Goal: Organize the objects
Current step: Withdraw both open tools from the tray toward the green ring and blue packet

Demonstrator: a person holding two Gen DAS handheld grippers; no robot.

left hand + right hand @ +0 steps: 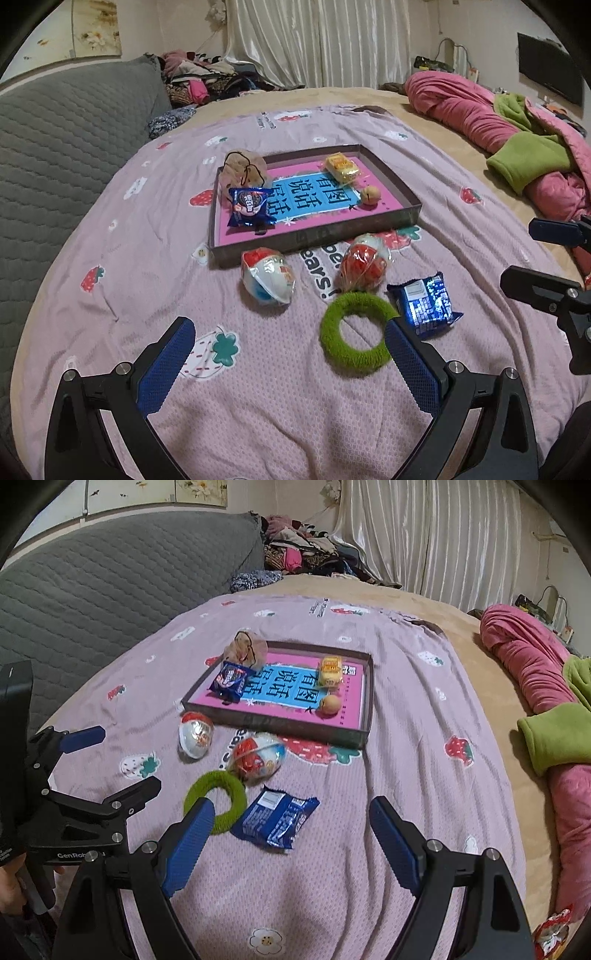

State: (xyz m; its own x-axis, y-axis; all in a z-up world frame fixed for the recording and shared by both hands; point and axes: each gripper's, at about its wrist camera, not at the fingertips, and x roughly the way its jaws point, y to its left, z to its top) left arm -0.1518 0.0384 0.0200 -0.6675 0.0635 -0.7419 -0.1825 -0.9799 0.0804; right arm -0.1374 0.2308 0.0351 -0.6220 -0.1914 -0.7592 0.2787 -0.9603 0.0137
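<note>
A shallow grey tray [258, 251] with a pink and blue bottom lies on the bed. It holds a blue snack packet [249, 206], a yellow packet [341, 166], a small orange ball [370, 194] and a mesh pouch [242, 171]. In front of it lie two wrapped egg toys [267, 275] [365, 266], a green fuzzy ring [356, 332] and a second blue packet [428, 302]. My left gripper [288, 332] is open and empty, its right finger beside the ring. My right gripper [291, 819] is open, hovering over that blue packet [277, 821] without touching it.
The lilac strawberry-print quilt [406, 738] covers the bed. A grey quilted headboard [66, 140] rises at the left. Rolled pink and green bedding [517, 147] lies at the right. Clothes are piled at the back by the curtains.
</note>
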